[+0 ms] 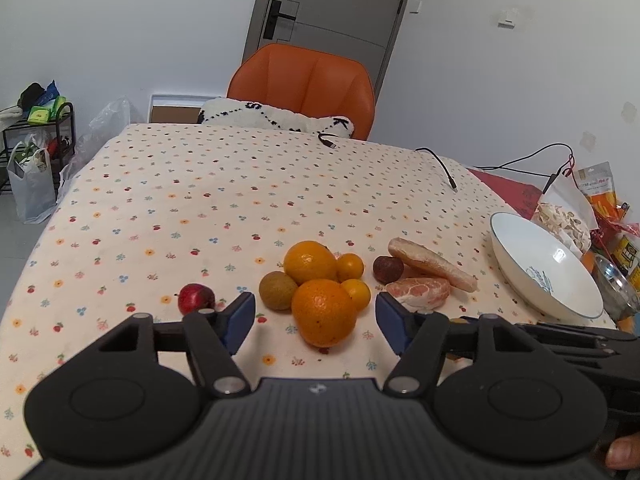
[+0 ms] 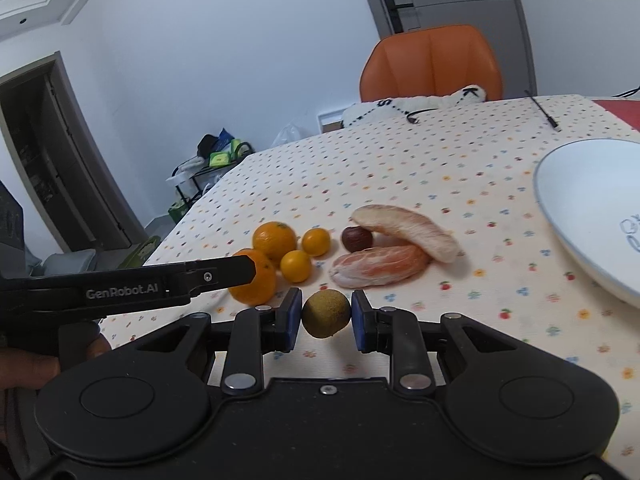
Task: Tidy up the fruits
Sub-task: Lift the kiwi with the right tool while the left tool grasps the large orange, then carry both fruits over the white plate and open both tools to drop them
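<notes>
Brown kiwi (image 2: 326, 313) between right hand-held gripper (image 2: 326, 322) pads.

Two oranges (image 1: 323, 312), two kumquats (image 1: 350, 267), two pomelo segments (image 1: 432, 266), one bowl (image 1: 520, 240)

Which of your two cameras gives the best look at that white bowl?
The left wrist view. It shows the whole white bowl, with its blue rim and the blue pattern inside, empty, to the right of the fruit. The right wrist view shows only part of the bowl. It is larger there but slightly blurred and cut off by the right edge of the picture.
</notes>
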The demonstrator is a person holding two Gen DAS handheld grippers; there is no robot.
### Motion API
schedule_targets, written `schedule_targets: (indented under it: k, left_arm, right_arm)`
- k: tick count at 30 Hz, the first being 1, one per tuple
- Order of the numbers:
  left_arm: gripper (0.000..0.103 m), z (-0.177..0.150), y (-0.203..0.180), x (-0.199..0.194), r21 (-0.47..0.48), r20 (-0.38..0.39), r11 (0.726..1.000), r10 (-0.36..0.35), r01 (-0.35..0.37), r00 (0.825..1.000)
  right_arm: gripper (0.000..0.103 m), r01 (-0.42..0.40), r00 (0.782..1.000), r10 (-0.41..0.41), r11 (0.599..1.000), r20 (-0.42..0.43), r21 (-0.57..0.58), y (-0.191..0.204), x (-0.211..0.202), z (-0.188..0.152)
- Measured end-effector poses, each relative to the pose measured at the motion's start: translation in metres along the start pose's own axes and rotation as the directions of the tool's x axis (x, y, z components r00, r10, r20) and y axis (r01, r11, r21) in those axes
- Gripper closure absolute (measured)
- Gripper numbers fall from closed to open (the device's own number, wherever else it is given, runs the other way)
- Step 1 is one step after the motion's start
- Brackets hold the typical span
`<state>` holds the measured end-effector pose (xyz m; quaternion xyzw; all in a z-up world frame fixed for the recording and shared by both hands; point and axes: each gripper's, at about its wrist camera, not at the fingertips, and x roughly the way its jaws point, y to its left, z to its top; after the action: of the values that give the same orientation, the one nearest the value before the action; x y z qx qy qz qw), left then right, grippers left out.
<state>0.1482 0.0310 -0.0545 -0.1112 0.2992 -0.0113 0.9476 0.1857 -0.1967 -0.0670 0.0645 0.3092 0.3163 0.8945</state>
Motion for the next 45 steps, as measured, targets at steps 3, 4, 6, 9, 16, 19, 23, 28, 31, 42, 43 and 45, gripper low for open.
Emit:
schedule_targets:
  k: [3,4,6,9,16,19,23,28,31,42,43,45]
  left_arm:
    - [0.039,0.000,-0.004,0.004,0.005,-0.005,1.000,0.002,-0.002,1.000]
    - [0.039,0.000,-0.005,0.005,0.007,-0.008,1.000,0.002,-0.002,1.000]
    - [0.039,0.000,-0.008,0.009,0.014,-0.015,1.000,0.006,-0.006,1.000]
    - [0.041,-0.003,-0.011,0.017,0.025,-0.035,0.999,0.023,-0.022,0.999]
    - [0.066,-0.008,-0.013,0.021,0.004,-0.045,0.999,0.035,-0.035,0.998]
    - [0.066,-0.005,-0.022,0.018,0.012,-0.035,1.000,0.022,-0.021,0.999]
    - [0.066,0.000,-0.035,0.016,0.027,-0.027,1.000,-0.008,0.009,1.000]
    - [0.066,0.005,-0.057,0.017,0.058,-0.021,0.997,-0.054,0.055,0.998]
    - [0.066,0.007,-0.068,0.019,0.070,-0.022,0.994,-0.077,0.078,0.997]
    - [0.066,0.010,-0.108,0.026,0.120,-0.024,0.983,-0.137,0.139,0.990]
    - [0.066,0.010,-0.111,0.027,0.124,-0.025,0.982,-0.143,0.145,0.989]
    - [0.066,0.011,-0.118,0.029,0.134,-0.024,0.979,-0.153,0.155,0.988]
  right_arm:
    - [0.078,0.006,1.000,-0.006,1.000,0.015,0.006,-0.005,-0.006,0.001]
    - [0.078,0.008,1.000,-0.008,1.000,0.019,0.008,-0.007,-0.008,0.002]
    - [0.078,0.011,0.999,-0.011,1.000,0.032,0.013,-0.011,-0.013,0.002]
    - [0.078,0.019,0.999,-0.020,1.000,0.043,0.021,-0.016,-0.019,0.002]
    - [0.078,0.045,0.997,-0.048,0.998,0.068,0.045,-0.030,-0.035,0.003]
    - [0.078,0.056,0.995,-0.060,0.997,0.080,0.050,-0.036,-0.040,0.004]
    - [0.078,0.074,0.992,-0.079,0.996,0.097,0.059,-0.045,-0.048,0.006]
    - [0.078,0.099,0.987,-0.108,0.992,0.122,0.077,-0.058,-0.060,0.009]
    - [0.078,0.115,0.982,-0.126,0.989,0.139,0.088,-0.066,-0.069,0.010]
    - [0.078,0.166,0.967,-0.189,0.976,0.170,0.140,-0.093,-0.093,0.010]
    - [0.078,0.170,0.966,-0.194,0.975,0.172,0.143,-0.095,-0.094,0.010]
    - [0.078,0.179,0.963,-0.205,0.972,0.177,0.150,-0.100,-0.098,0.010]
